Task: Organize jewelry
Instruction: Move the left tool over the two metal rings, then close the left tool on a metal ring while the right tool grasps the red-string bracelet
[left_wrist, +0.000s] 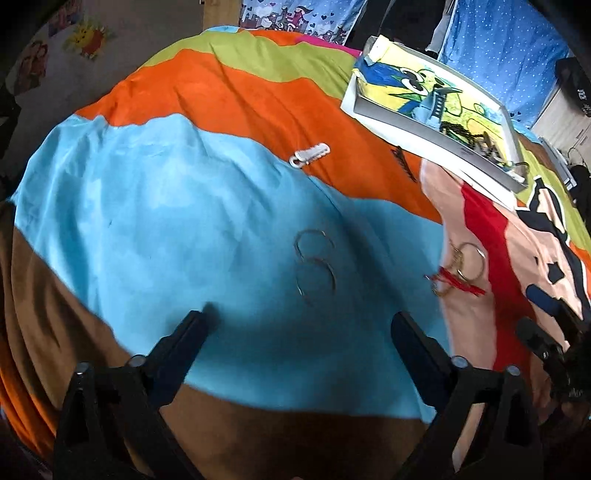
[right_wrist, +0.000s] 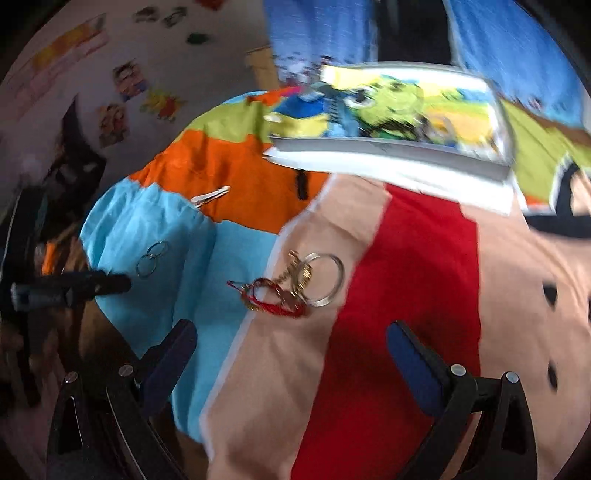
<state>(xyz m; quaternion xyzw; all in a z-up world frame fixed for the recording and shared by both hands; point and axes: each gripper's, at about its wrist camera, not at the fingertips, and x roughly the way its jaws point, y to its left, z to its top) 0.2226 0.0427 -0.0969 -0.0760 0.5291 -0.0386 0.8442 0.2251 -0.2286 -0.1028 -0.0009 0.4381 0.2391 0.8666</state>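
Two thin silver hoop earrings (left_wrist: 315, 263) lie on the blue patch of a colourful bedspread, just ahead of my open, empty left gripper (left_wrist: 301, 325). They also show in the right wrist view (right_wrist: 150, 259). A silver bangle (right_wrist: 325, 279) with a gold chain and a red thread bracelet (right_wrist: 275, 297) lies in a pile ahead of my open, empty right gripper (right_wrist: 291, 341); the pile shows in the left view (left_wrist: 460, 269) too. A white tray (left_wrist: 439, 142) lined with cartoon cloth holds dark beaded jewelry (left_wrist: 476, 142) at the far right.
A white hair clip (left_wrist: 309, 155) and a dark comb-like clip (left_wrist: 404, 162) lie on the orange stripe. The right gripper's fingers (left_wrist: 546, 332) show at the left view's right edge; the left gripper's finger (right_wrist: 81, 286) shows at the right view's left.
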